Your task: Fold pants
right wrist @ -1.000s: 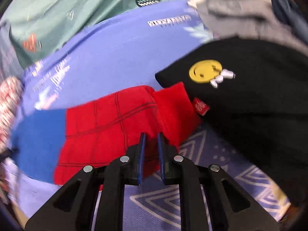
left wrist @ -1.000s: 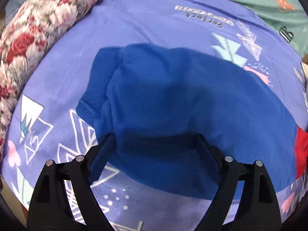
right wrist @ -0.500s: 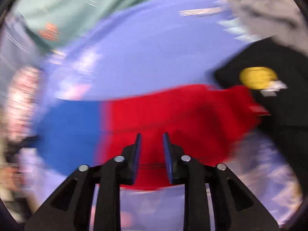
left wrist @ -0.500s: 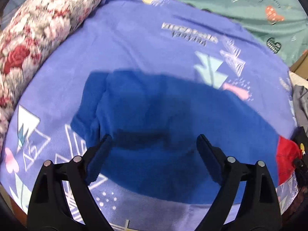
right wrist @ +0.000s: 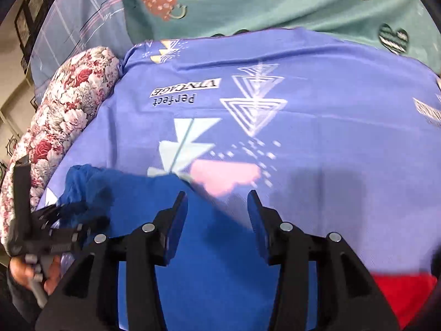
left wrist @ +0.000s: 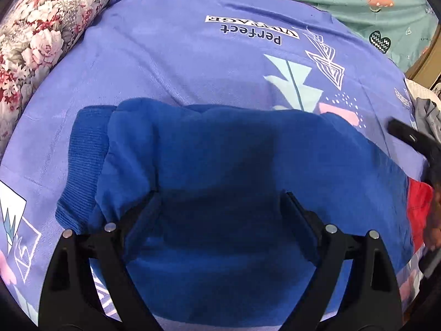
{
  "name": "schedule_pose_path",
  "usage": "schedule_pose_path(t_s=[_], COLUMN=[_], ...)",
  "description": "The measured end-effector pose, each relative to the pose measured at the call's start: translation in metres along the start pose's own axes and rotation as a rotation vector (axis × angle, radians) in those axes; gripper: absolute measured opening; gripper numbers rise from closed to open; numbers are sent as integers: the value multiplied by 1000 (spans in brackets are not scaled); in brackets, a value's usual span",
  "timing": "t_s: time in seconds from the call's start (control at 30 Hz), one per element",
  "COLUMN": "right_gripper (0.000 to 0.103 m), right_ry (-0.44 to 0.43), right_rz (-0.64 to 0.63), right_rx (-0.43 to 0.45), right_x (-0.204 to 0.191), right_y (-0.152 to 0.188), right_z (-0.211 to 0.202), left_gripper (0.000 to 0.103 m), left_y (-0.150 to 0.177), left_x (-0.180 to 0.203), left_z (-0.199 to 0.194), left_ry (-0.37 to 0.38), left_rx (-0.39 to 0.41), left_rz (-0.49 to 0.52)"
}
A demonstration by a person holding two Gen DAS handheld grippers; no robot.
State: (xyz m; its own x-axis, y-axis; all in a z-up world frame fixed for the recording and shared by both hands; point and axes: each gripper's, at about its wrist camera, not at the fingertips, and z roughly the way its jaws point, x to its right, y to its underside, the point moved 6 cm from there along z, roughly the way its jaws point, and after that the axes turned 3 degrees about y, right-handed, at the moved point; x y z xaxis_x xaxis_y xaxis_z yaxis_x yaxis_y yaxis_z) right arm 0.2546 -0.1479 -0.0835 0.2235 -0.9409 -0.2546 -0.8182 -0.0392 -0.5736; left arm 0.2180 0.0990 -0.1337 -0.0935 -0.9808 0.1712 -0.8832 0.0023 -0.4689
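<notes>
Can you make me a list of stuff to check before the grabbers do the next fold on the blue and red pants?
1. Left gripper open: ok, fingers wide apart over the pants.
2. Right gripper open: ok.
3. Either gripper holding cloth: not ok, neither does.
4. Pants flat on the purple sheet: ok, lying there, slightly puffy.
5. Ribbed cuff lined up: cannot tell.
6. Red part smooth: cannot tell, mostly out of view.

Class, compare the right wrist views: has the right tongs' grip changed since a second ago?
Yes. The right tongs were shut over the red part of the pants; now they stand open above the blue part, nearer the floral pillow.
</notes>
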Motion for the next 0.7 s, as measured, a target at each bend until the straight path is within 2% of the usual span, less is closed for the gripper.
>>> schedule_pose_path(t_s=[0.13, 0.23, 0.33, 0.53, 0.6, 0.7], right_gripper=[47, 47, 47, 47, 45, 45], right_ry=[-24, -76, -70, -151, -142, -142], right_rz=[-15, -17, -53, -122, -153, -135], right_rx=[-49, -84, -145, -169, -182, -200], right_x=[-23, -37, -45, -54, -56, -56], right_y=[-7, -6, 4, 19, 22, 16], right_z=[36, 51, 61, 47, 47, 56], left_gripper=[90, 90, 90, 90, 90, 90], left_y=[3, 5, 5, 6, 6, 7], left_x=[-4, -4, -1, -5, -5, -2], left_z=[0, -1, 1, -2, -2, 0], left_ry=[30, 38, 24, 66, 71, 45], left_rx=[19, 31, 36, 42, 43, 43], left_rz=[-4, -16, -8, -17, -12, 1])
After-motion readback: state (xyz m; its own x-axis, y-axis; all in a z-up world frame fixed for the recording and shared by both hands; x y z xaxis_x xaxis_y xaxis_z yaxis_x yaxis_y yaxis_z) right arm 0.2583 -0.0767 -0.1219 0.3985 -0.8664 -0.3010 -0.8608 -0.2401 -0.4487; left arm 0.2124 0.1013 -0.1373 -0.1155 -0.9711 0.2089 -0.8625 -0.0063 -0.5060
